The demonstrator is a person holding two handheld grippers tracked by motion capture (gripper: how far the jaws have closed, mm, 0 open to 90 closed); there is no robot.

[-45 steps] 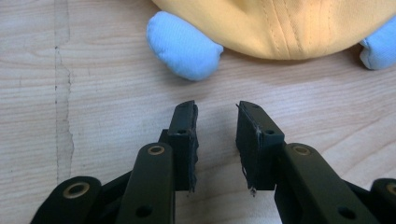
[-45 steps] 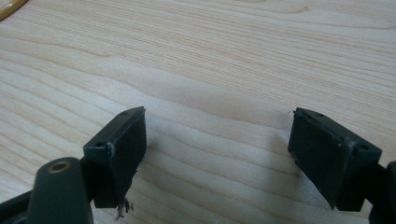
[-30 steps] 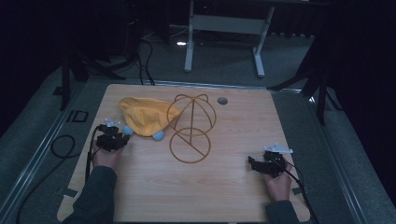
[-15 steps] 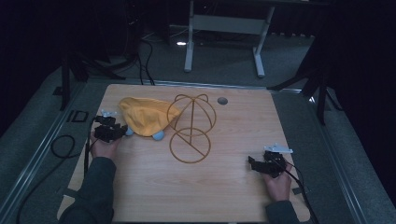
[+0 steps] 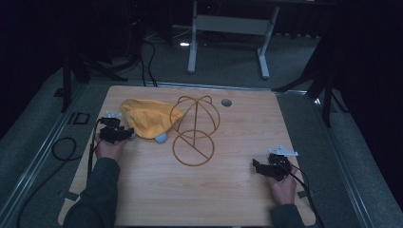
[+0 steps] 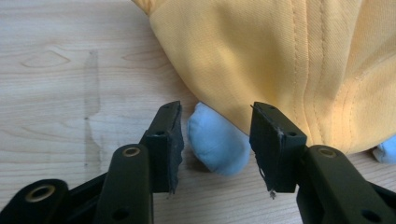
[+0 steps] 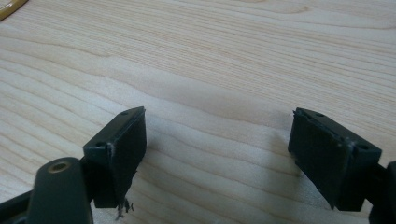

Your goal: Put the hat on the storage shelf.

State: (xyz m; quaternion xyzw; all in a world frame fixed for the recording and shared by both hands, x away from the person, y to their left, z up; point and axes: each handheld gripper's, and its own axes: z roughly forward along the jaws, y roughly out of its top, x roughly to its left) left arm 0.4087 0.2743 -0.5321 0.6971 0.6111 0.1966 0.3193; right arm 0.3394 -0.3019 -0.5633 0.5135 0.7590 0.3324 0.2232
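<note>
A yellow cap (image 5: 145, 117) lies on the wooden table (image 5: 228, 199) at the left, beside a gold wire stand (image 5: 195, 130) with a domed top and ring base. A pale blue soft piece (image 6: 215, 142) pokes out from under the cap's (image 6: 289, 60) edge. My left gripper (image 5: 119, 133) is at the cap's left rim, open, its jaws either side of the blue piece (image 5: 161, 137) without touching it. My left gripper (image 6: 215, 147) shows the same gap close up. My right gripper (image 5: 264, 167) rests near the table's right front, open over bare wood, and my right gripper (image 7: 217, 154) holds nothing.
A small grey round disc (image 5: 226, 102) lies near the table's far edge. A second blue bit (image 6: 385, 150) peeks out at the cap's rim on the right. Cables (image 5: 62, 149) trail on the floor at the left, and a metal frame (image 5: 228, 28) stands beyond the table.
My left gripper has shifted slightly toward the far-left side of the cap and then settled at its rim. The right gripper has stayed put.
</note>
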